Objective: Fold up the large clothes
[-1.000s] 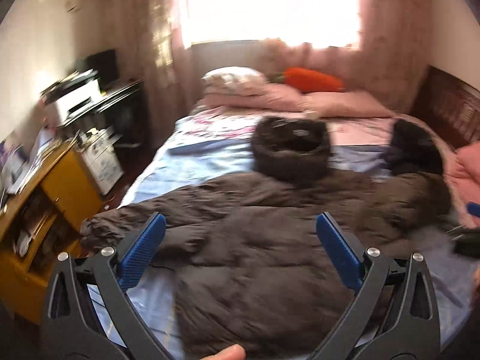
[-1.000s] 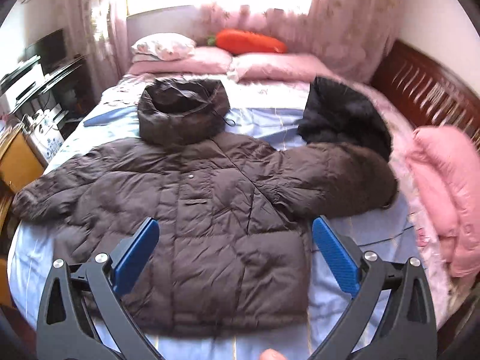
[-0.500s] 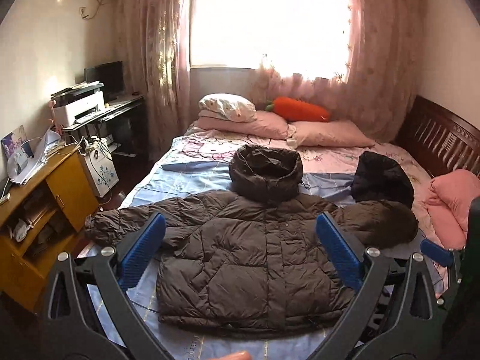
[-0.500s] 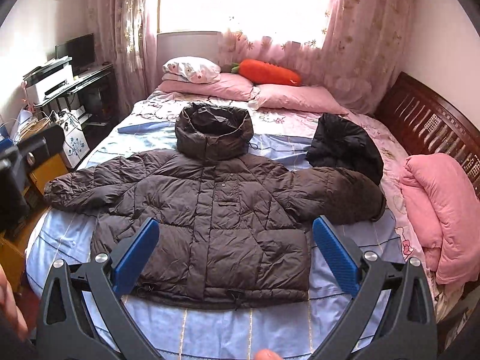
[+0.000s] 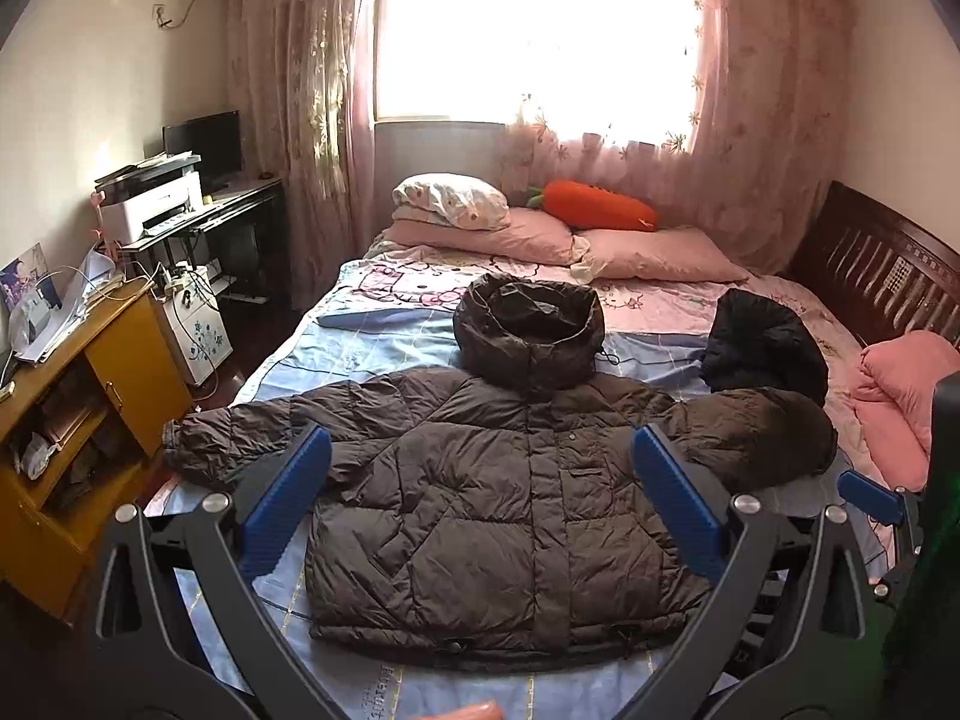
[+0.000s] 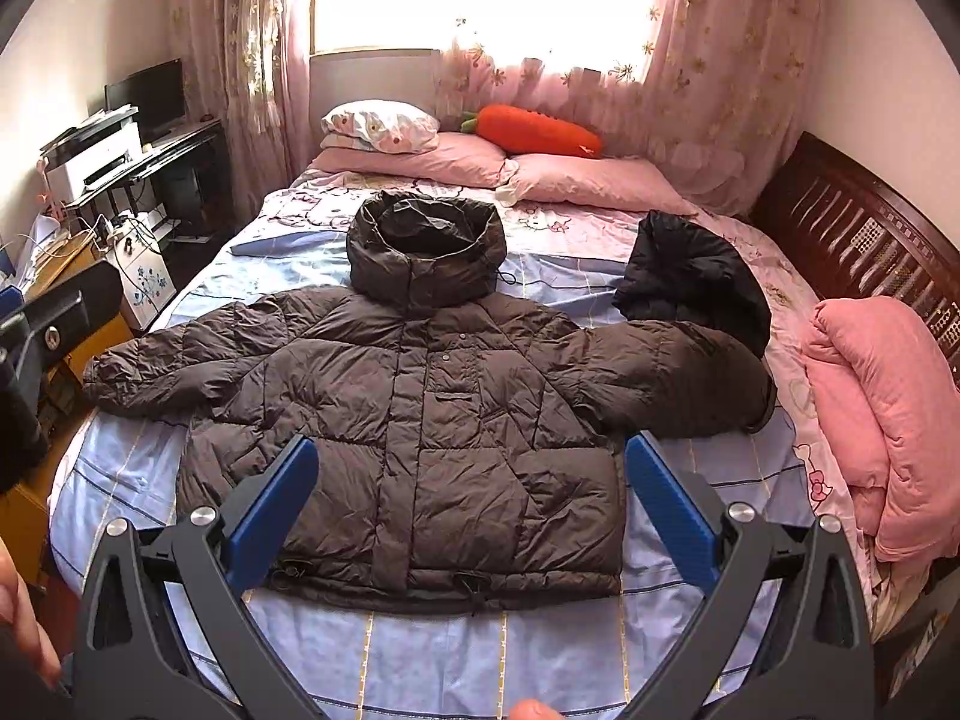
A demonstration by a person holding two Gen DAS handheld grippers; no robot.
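A large brown hooded puffer jacket lies flat and face up on the bed, sleeves spread to both sides, hood toward the pillows; it also shows in the right wrist view. My left gripper is open and empty, held back from the foot of the bed above the jacket's hem. My right gripper is open and empty, likewise above the hem. Part of the right gripper shows at the right edge of the left wrist view.
A black garment lies by the jacket's right sleeve. A folded pink quilt sits at the bed's right edge by the dark wooden bed frame. Pillows and a carrot plush lie at the head. A yellow cabinet stands left.
Both grippers have pulled back and up from the jacket, so the whole bed and room now show. The jacket has not moved. Both stay open.
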